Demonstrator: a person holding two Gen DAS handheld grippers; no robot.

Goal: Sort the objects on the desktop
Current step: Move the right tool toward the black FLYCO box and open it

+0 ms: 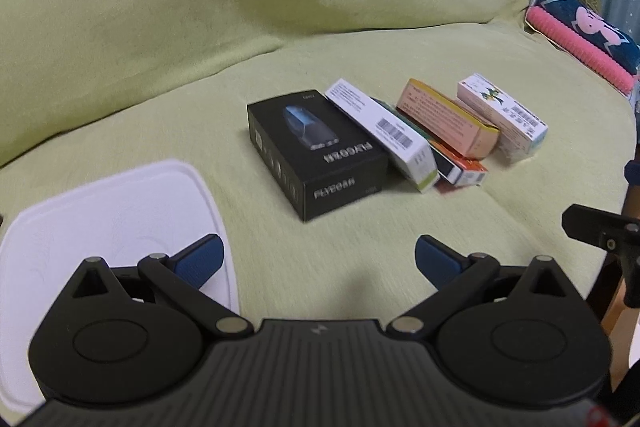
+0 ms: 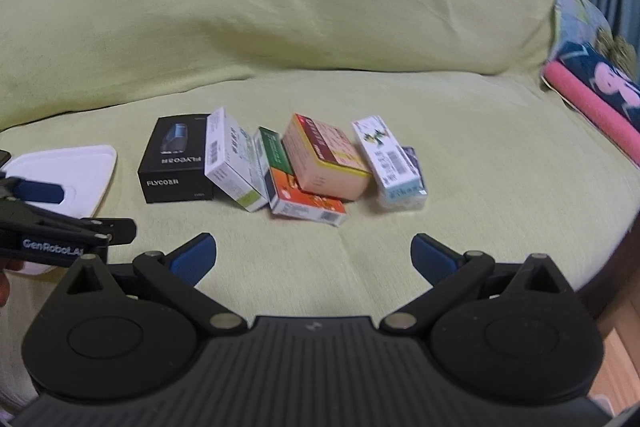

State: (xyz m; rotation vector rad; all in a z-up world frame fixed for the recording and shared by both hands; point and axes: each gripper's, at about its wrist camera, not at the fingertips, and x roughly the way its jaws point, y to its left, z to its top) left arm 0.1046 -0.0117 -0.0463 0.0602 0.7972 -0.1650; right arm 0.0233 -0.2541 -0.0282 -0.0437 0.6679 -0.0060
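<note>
We hold both tools spread apart and empty above the green sofa cover [image 1: 160, 27]. The left tool [image 1: 318, 261] faces the black box [image 1: 316, 155], which lies ahead and slightly right, long axis running near-left to far-right. The right tool [image 2: 314, 257] faces the row of cartons; the orange box [image 2: 308, 201] lies directly ahead, nearest it. The white tray [image 1: 120, 211] sits near left, beside the left tool.

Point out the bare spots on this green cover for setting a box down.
Free: the cover between the grippers and the box row, and behind the row up to the cushion. Crowded: black box through the rightmost carton, overlapping. The white tray is empty.
</note>
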